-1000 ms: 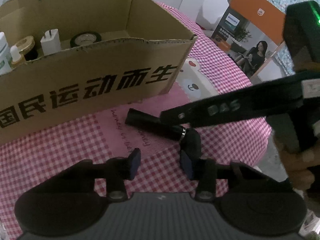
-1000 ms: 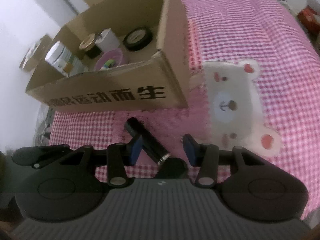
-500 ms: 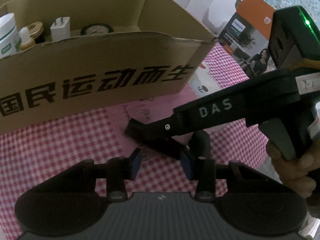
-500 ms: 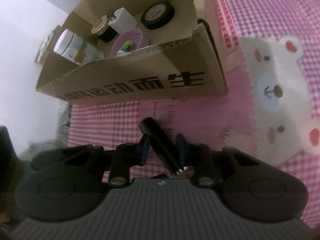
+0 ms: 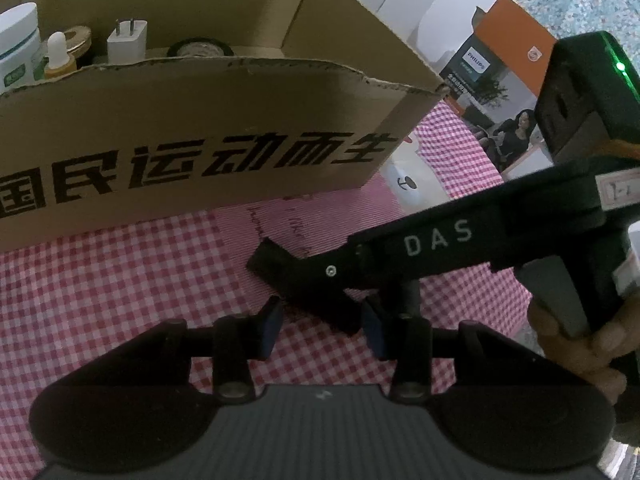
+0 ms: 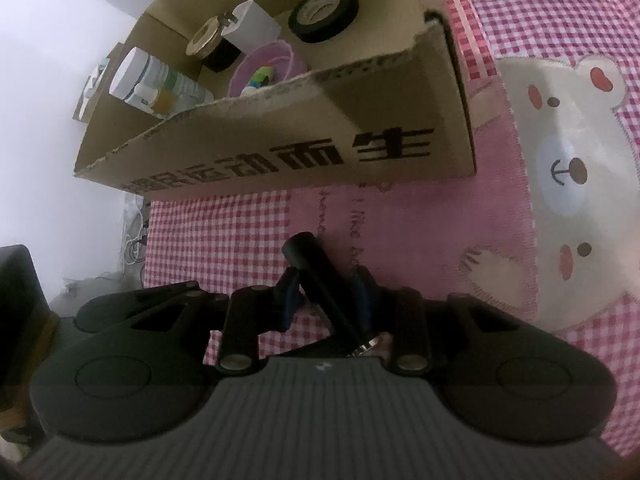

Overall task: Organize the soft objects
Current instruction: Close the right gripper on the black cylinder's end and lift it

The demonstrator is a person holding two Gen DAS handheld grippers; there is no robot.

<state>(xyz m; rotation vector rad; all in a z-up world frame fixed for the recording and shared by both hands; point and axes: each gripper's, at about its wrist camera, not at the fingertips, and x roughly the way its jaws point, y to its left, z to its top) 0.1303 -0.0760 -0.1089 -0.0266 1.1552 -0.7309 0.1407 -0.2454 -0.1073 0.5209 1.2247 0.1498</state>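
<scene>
- The right claw (image 6: pixel 326 300) has just been closing on the black tube (image 6: pixel 320 280) and now has it between its blue pads; the left pad touches the barrel, the right pad's contact is hard to make out.
- The tube's long axis runs from near right, where a metal ring (image 6: pixel 366 346) shows at its near end, to far left, tilted across the jaws and not square to them.
- The left claw (image 5: pixel 320 320) stands partly open and empty, its tips just near of the tube (image 5: pixel 276 258), with the right tool's arm crossing in front.
- I judge the right hand the one to carry; the cardboard box (image 6: pixel 304 128) lies straight beyond, its near wall between claw and interior.
- Everything rests on a pink checked cloth (image 6: pixel 216 232) with a bear patch (image 6: pixel 568 160) to the right.
- Inside the box: a tape roll (image 6: pixel 324 8), a purple bowl (image 6: pixel 276 60), a white jar (image 6: pixel 136 76).
- Beyond is a white wall; an orange carton (image 5: pixel 504 48) stands far right.
</scene>
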